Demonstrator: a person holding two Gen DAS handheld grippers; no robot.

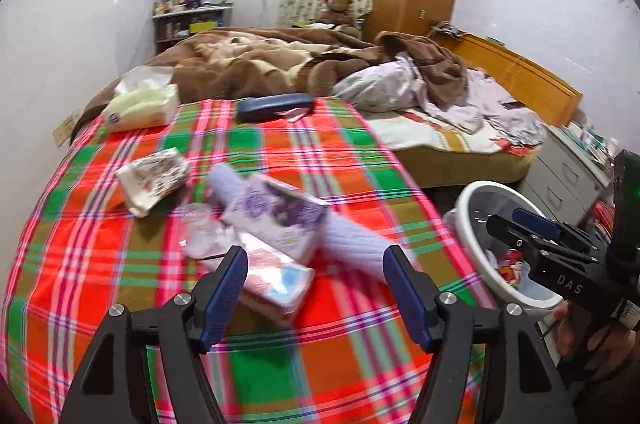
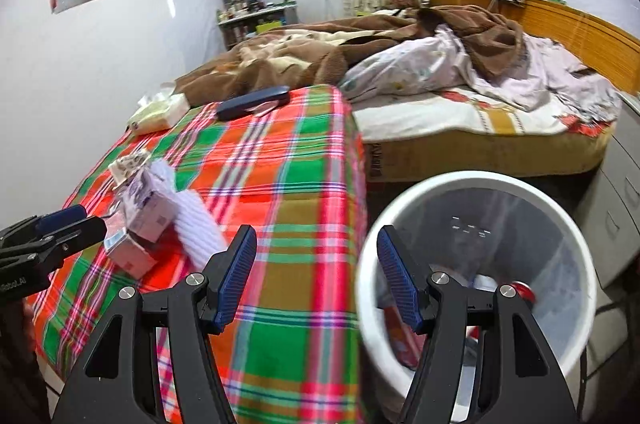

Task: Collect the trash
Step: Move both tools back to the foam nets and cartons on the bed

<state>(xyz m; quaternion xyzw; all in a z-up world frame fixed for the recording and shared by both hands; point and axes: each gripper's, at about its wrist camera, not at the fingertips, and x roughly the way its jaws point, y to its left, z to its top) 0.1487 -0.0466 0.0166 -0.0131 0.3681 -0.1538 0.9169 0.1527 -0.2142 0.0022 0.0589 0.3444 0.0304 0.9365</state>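
Note:
A pile of trash lies on the plaid-covered table (image 1: 328, 160): a purple flowered pack (image 1: 276, 220), a pink and blue pack (image 1: 280, 284), a lilac ribbed roll (image 1: 352, 244), clear plastic (image 1: 204, 232) and a crumpled printed wrapper (image 1: 154, 180). My left gripper (image 1: 316, 260) stands open just before the pile, with nothing between its fingers. My right gripper (image 2: 316, 240) is open and empty too, over the table's right edge beside the white bin (image 2: 400, 208). The bin holds a red can (image 2: 524, 290) and other litter.
A yellow tissue pack (image 1: 140, 108) and a dark blue case (image 1: 274, 106) lie at the table's far end. Behind it is an unmade bed (image 1: 440, 128) with a brown blanket. A grey drawer unit (image 2: 616, 208) stands right of the bin. A hand (image 1: 572, 328) holds the right gripper.

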